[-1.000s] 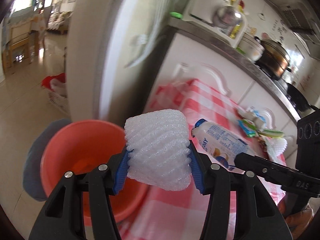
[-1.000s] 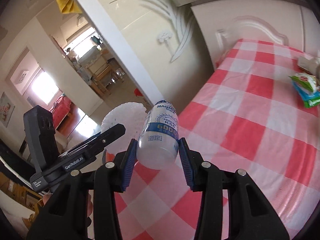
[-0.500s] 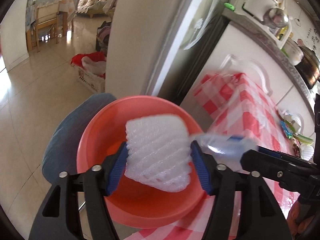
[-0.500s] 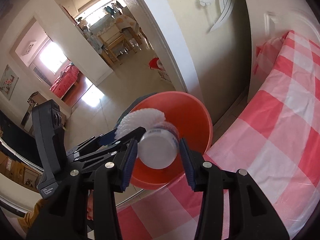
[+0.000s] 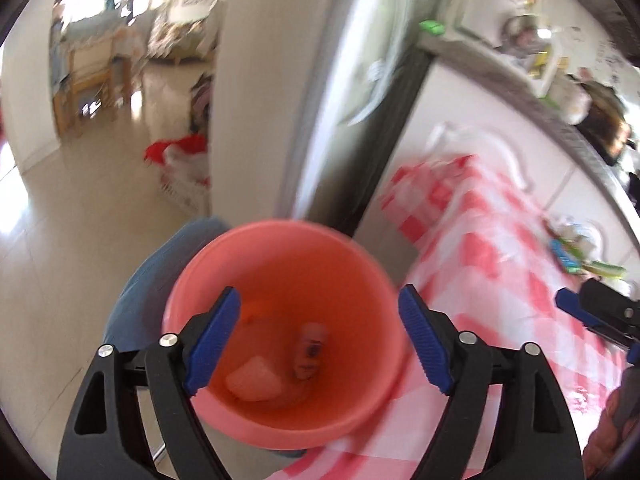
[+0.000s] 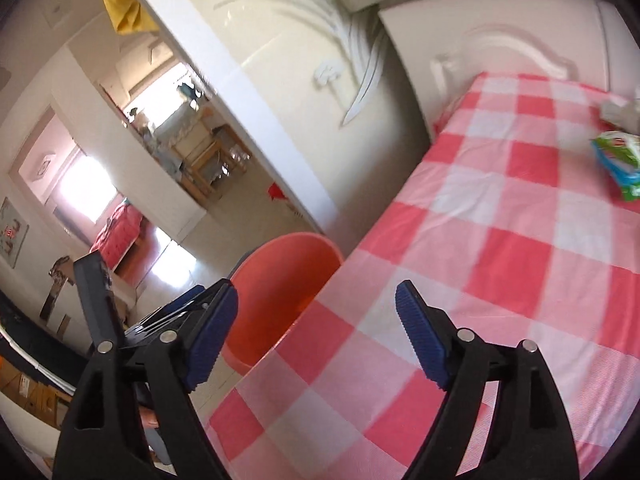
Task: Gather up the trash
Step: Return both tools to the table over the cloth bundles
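You are now holding nothing in either tool. The left gripper is opening, its blue pads spread wide with nothing between them; a second ago they were clamping the white foam net, which is now lying in the bottom of the orange bucket. The right gripper is likewise opening, jaws wide and empty; the plastic bottle it was gripping a second ago is now lying in the bucket beside the foam net.

You are pointing the left gripper steeply down into the bucket mouth, so the rim is ringing both pads in the left wrist view. The right gripper is angling down over the near left corner of the table, with its left pad hanging past the table edge and its right pad over the checked cloth.

The bucket is standing on the floor, just beside the left edge of the table and below it. Between the bucket and the white door panel beyond it, a strip of bare floor is showing. The cloth ahead of the right gripper is lying bare up to the far right side, where a green and blue wrapper and a crumpled pale wrapper are resting near the table's far edge, well apart from both tools.
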Demonstrator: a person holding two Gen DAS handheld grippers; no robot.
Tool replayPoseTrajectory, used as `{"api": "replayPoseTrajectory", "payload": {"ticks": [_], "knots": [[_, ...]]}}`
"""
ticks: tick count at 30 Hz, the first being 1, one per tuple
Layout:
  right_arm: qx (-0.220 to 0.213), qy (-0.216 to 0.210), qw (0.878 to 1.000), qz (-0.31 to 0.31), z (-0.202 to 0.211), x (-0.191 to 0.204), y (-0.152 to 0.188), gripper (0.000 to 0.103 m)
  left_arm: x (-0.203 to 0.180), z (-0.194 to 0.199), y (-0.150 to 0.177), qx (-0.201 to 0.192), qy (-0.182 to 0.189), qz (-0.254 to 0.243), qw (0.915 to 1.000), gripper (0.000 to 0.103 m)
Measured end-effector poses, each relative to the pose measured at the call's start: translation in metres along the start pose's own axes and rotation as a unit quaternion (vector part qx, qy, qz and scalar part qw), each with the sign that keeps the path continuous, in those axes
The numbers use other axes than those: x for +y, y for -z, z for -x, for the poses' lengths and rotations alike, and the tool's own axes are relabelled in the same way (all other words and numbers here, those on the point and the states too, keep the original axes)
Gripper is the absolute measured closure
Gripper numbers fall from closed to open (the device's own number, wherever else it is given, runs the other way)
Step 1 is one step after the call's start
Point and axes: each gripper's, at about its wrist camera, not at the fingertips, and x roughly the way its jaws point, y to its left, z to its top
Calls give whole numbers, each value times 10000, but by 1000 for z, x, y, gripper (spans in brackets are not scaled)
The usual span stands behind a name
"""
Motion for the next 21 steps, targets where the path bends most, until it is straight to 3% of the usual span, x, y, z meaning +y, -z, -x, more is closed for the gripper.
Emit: {"api": "replayPoseTrajectory", "payload": {"ticks": [4, 13, 21], "knots": [[-343, 55, 9993, -152, 35, -16, 2, 19, -32, 20, -5, -211, 385, -187, 9989, 14], [-1274, 138, 9902, -551, 117, -66, 5, 13, -117, 30, -14, 145, 720, -772, 9943, 14], [-2120, 321, 9702, -1128, 199, -131, 6, 13, -200, 20, -26, 428, 1303, -1082, 9846, 14]]}}
